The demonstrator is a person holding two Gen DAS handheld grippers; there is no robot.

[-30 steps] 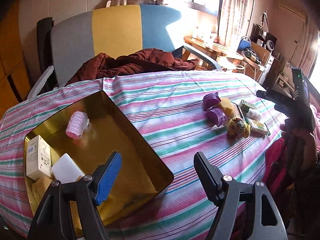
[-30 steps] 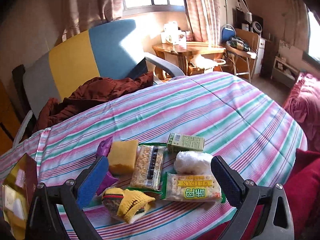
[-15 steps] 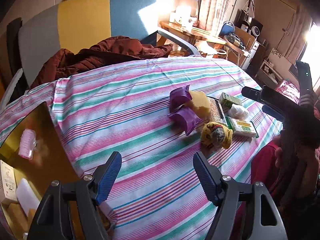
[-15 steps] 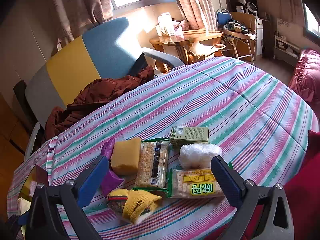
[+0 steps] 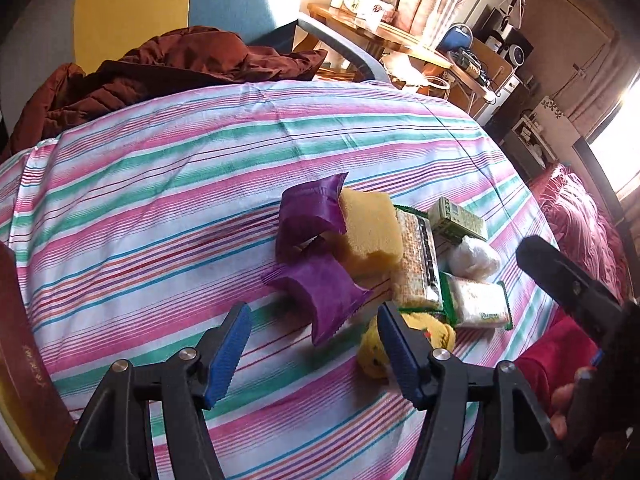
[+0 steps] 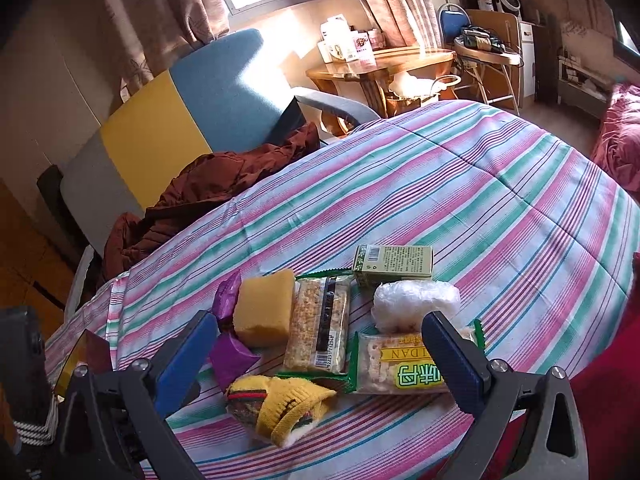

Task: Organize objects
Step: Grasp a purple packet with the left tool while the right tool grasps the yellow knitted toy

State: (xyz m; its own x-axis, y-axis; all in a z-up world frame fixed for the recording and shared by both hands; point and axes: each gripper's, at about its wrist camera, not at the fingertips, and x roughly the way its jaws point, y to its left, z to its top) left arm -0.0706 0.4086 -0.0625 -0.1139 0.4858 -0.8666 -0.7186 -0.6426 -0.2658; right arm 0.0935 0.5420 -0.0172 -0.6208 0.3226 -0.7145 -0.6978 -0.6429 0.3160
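Gold box (image 5: pixel 16 380) sat at far left edge of striped cloth (image 5: pixel 160 208). Left gripper (image 5: pixel 314 346) hung empty, half-wide, jaws just been narrowing, nothing between them; nearer purple packet (image 5: pixel 320 292) lay just ahead. Step in hand, as judged: reach for next item. Next move likely called for lowering, straddling packet, closing. Beyond lay yellow sponge (image 5: pixel 370 234), snack bars, green carton (image 6: pixel 394 262). Right gripper (image 6: pixel 326 354) hovered wide, empty, above yellow knit piece (image 6: pixel 284 404).

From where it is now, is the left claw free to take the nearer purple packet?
Probably yes. The left claw has just been closing but holds nothing, and the nearer purple packet lies just ahead on the striped cloth, uncovered. Only the yellow sponge crowds its far side.
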